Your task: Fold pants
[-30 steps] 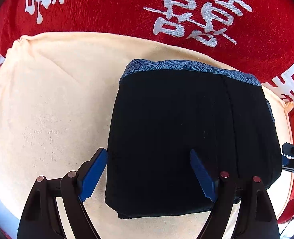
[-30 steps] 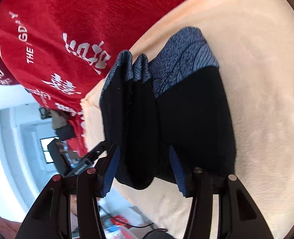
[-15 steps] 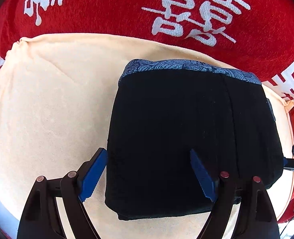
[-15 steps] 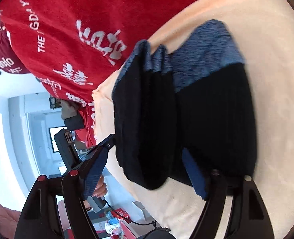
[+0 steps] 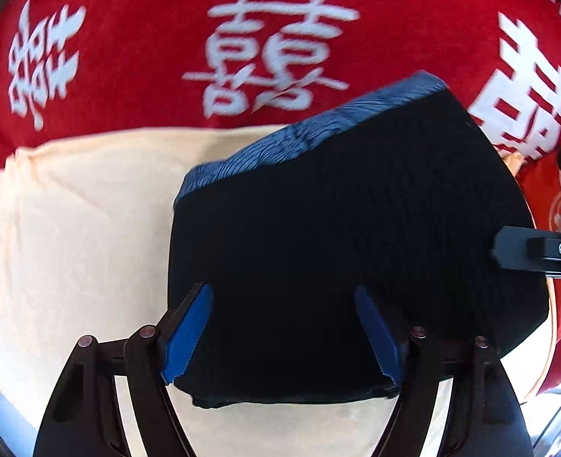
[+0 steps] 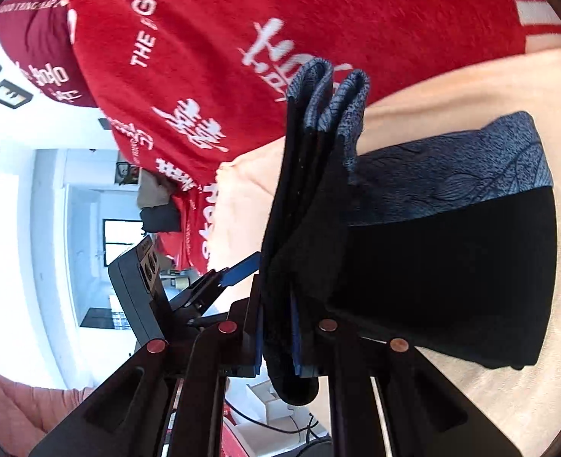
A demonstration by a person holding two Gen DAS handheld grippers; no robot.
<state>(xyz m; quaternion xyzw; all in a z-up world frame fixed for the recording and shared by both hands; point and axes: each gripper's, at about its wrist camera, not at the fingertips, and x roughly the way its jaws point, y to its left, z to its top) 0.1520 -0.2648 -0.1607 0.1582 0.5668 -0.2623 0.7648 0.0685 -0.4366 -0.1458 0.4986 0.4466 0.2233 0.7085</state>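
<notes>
on the red blanket (image 5: 136, 76) large white chinese characters are woven, the double-happiness sign among them, and in the right wrist view the latin letters "the / gda" can be read on it; a darker red cushion (image 6: 40, 38) at the upper left carries white lettering too blurred to be made out. a cream cloth (image 5: 71, 228) is spread over the blanket, and on it the folded pants (image 5: 337, 247) are carried, black with a blue patterned waistband (image 5: 311, 129). the pants lie toward the right edge of the cream cloth, the waistband turned to the cloth's far edge where the red blanket begins.

the right gripper (image 6: 276, 327) is clamped on one side of the folded pants; a thick bundle of black layers is pinched between its blue pads and is raised off the cloth, so that the waistband folds stand upright there. the left gripper (image 5: 280, 327) is held above the near edge of the pants, its jaws closing but not yet pressed on the fabric, the blue pads standing apart over the black cloth.

beyond the cloth's edge a bright room with white walls, a dark-framed window (image 6: 122, 236) and framed pictures (image 6: 8, 93) is seen.
</notes>
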